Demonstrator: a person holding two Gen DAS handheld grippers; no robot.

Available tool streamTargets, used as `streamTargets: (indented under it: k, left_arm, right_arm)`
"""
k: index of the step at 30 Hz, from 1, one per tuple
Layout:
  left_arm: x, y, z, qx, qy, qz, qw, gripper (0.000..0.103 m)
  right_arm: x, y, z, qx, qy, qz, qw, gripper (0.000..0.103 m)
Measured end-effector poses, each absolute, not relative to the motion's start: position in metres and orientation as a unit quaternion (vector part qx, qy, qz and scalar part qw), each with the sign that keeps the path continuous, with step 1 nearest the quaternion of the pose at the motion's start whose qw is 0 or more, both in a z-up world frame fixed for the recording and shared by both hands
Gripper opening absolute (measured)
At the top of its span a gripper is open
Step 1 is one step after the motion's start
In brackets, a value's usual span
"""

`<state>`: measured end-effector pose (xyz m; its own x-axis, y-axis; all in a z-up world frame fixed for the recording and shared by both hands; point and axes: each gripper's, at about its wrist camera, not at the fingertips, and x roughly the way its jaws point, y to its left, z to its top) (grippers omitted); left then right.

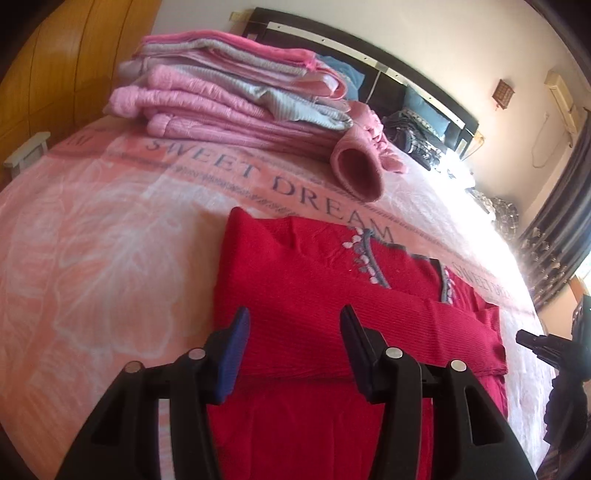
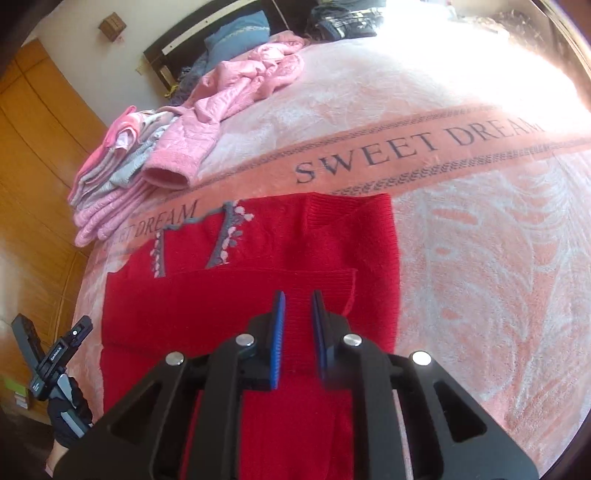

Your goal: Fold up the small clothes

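Observation:
A red knit sweater [image 1: 317,280] with grey and pink trim lies flat on the pink bedspread [image 1: 110,229], both sleeves folded across its body. My left gripper [image 1: 294,314] hovers open over the sweater's lower left part, nothing between its blue pads. In the right wrist view the same sweater [image 2: 229,295] lies under my right gripper [image 2: 298,299], whose jaws stand a narrow gap apart above the folded sleeve, holding nothing. The right gripper [image 1: 532,339] shows at the left view's right edge, and the left gripper [image 2: 55,354] sits in a gloved hand at lower left.
A stack of folded pink and grey clothes [image 1: 229,92] sits behind the sweater near the bed's edge. A crumpled pink garment [image 2: 251,81] lies beside the stack. Dark clothes [image 1: 413,140] and a blue pillow [image 2: 236,33] lie by the headboard. A wooden wardrobe [image 2: 33,147] stands alongside.

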<state>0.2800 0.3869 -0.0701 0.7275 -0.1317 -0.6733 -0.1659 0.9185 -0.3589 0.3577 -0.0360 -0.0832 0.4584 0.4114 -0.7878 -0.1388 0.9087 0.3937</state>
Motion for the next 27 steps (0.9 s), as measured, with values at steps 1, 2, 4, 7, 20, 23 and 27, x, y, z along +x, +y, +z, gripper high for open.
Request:
streamTargets:
  k: [1,2,4,7,20,23,27]
  left_arm:
    - [0.283,0.382,-0.071,-0.2,0.374,0.001,0.906,0.052]
    - [0.286,0.378,-0.074,-0.201,0.381,-0.004,0.903,0.052]
    - [0.29,0.373,-0.085,-0.205,0.396,-0.007,0.895,0.052]
    - [0.293,0.375,-0.106,-0.212,0.423,0.0,0.881,0.052]
    - [0.226,0.377,-0.055,-0.201,0.486,-0.007,0.851,0.053]
    - [0.174,0.378,-0.044,-0.19,0.525,-0.006,0.83,0.057]
    - [0.105,0.386,-0.045,-0.214,0.555,-0.004,0.804,0.058]
  right_arm:
    - [0.357,-0.03,-0.086,0.135,0.501,0.17,0.838,0.018]
    - [0.358,-0.026,-0.09,0.132,0.509,0.17,0.833,0.018]
    - [0.358,-0.021,-0.102,0.125,0.526,0.162,0.826,0.018]
    - [0.36,-0.022,-0.124,0.11,0.548,0.135,0.818,0.018]
    - [0.289,-0.052,-0.066,0.16,0.549,0.186,0.799,0.029]
    - [0.241,-0.062,-0.049,0.16,0.57,0.205,0.779,0.031]
    - [0.174,-0.073,-0.035,0.154,0.593,0.221,0.759,0.035]
